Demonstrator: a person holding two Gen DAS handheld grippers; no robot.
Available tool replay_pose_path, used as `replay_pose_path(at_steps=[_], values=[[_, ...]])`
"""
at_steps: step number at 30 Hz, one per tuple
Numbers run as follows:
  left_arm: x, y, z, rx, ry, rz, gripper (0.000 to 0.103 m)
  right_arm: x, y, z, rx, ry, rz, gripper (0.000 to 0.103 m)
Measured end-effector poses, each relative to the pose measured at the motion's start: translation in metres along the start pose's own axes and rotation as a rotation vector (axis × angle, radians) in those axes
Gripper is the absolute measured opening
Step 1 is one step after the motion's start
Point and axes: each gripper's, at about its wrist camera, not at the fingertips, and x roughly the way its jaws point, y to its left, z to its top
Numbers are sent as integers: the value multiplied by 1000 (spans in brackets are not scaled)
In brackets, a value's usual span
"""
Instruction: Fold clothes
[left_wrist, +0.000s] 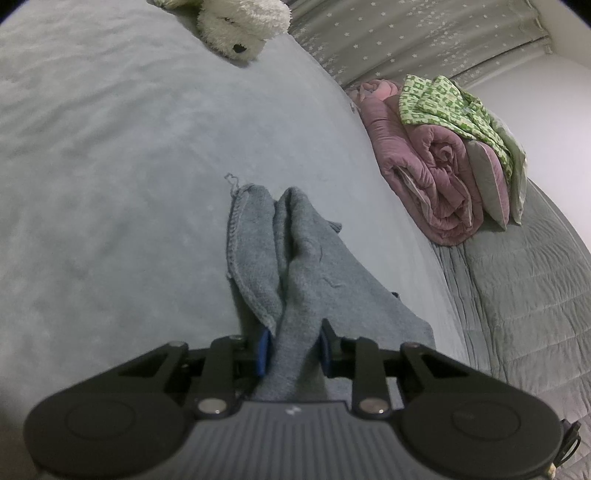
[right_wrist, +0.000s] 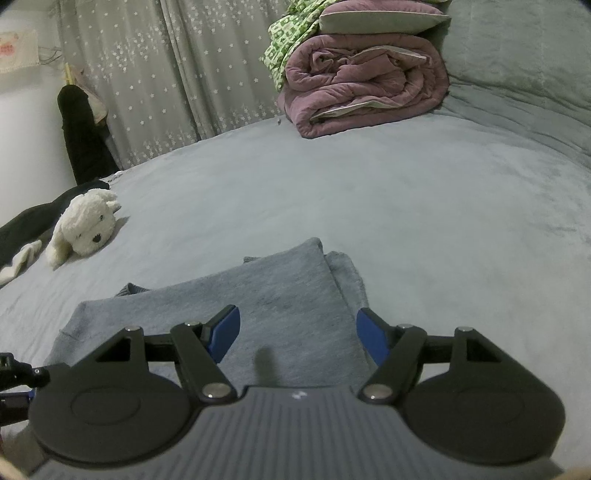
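The left gripper (left_wrist: 293, 347) has its blue-padded fingers (left_wrist: 263, 350) pinched on a bunched ridge of the grey garment (left_wrist: 295, 258); the cloth runs up between the pads and back under the gripper body, so the grip looks deep, though how many layers it holds cannot be told. The right gripper (right_wrist: 298, 334) hangs above the same grey garment (right_wrist: 258, 302) with its fingers (right_wrist: 225, 332) spread wide and nothing between them; whether the tips touch the cloth cannot be told.

The garment lies on the bed (left_wrist: 110, 184), near the viewer, already doubled into a rough rectangle with a second layer peeking out along its far right edge; in the left wrist view its far end stands in two uneven humps with a loose thread at the hem.

The risks, as I judge them: pulling with the left alone could drag the whole stack across the smooth sheet instead of turning one flap, since the right is pinning nothing; a pinch that has caught more than one layer would lift the lower fold too and undo it; the offset layer may skew further and leave a crooked edge; the loose thread could snag.

The plush dog (right_wrist: 86, 229) and the rolled purple quilt (right_wrist: 365, 92) lie well apart from the work, so neither seems a hazard.
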Motion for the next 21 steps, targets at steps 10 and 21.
replay_pose_path(at_steps=[10, 21], values=[[-7, -8, 1, 6, -16, -19, 23, -4, 9, 0, -17, -13, 39, 74], [-21, -34, 1, 37, -29, -89, 21, -8, 39, -4, -87, 33, 231, 74]])
